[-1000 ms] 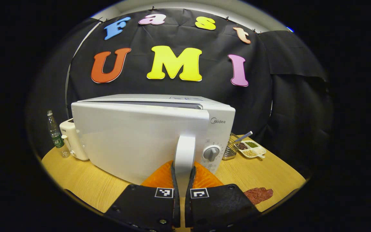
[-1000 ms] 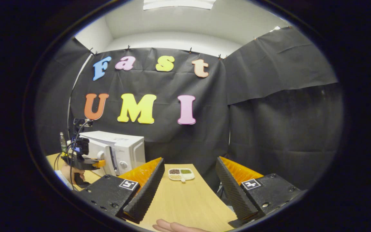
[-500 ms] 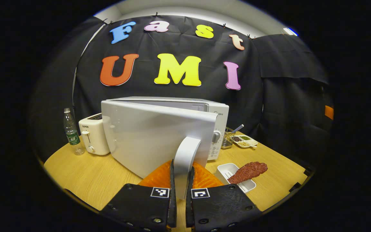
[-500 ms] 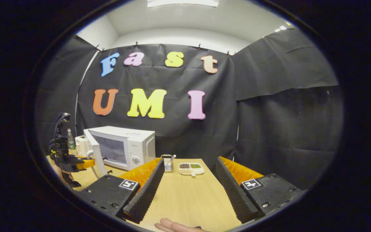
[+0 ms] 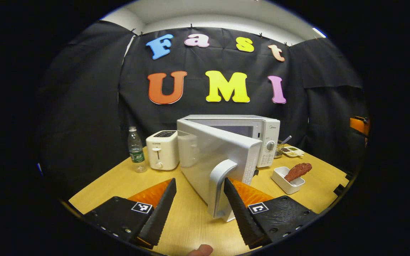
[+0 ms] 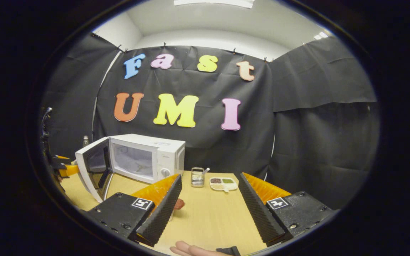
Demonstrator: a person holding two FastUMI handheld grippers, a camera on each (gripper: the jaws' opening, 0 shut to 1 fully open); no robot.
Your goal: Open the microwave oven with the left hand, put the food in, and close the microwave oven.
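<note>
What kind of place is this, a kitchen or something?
Probably a staged kitchen corner in a cloth-walled booth, not a real kitchen: a wooden table holds a microwave with its door open, a toaster and a water bottle.

**The Count at the Counter**

One microwave oven (image 5: 262, 137) stands on the counter (image 5: 119, 183), and it carries one door (image 5: 214, 158) with one handle (image 5: 219, 185) and one round knob (image 5: 270, 145). Beside it there is one toaster (image 5: 161, 149), and next along, one plastic bottle (image 5: 135, 149). One small white tray (image 5: 286, 176) is in play, with one piece of reddish food (image 5: 297, 170) on it. Farther back: one wire basket (image 6: 198, 176) and one divided dish (image 6: 223, 184). Hand-held grippers come to two: the left hand-held gripper (image 5: 199, 199) with two fingers, and the right hand-held gripper (image 6: 208, 202) with two fingers as well.
</note>
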